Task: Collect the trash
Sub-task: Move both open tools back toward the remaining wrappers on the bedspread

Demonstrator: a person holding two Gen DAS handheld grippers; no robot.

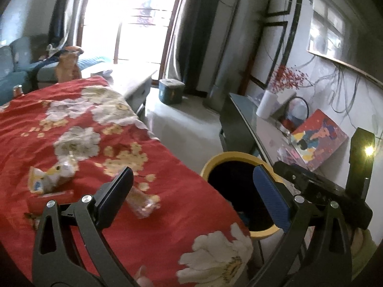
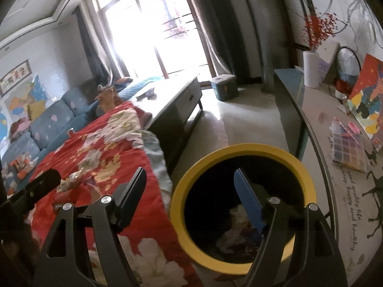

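Observation:
A red flowered cloth (image 1: pixel 167 167) covers a table. On it lie a crumpled yellow-and-white wrapper (image 1: pixel 51 177) and a clear plastic wrapper (image 1: pixel 143 203). My left gripper (image 1: pixel 192 179) hovers open above the cloth's right edge, with nothing between its fingers. Beside the table stands a yellow-rimmed bin (image 2: pixel 239 148) with crumpled trash (image 2: pixel 237 234) at its bottom. My right gripper (image 2: pixel 190 179) hangs open and empty over the bin's left rim. The wrapper (image 2: pixel 71 181) also shows at the left of the right wrist view.
A glass-topped side table (image 2: pixel 323 119) right of the bin carries a white vase (image 2: pixel 311 69), a painting (image 2: pixel 368 91) and a colour palette (image 2: pixel 347 148). A low cabinet (image 2: pixel 177 95), a green box (image 2: pixel 225 87) and a blue sofa (image 2: pixel 47 124) stand beyond.

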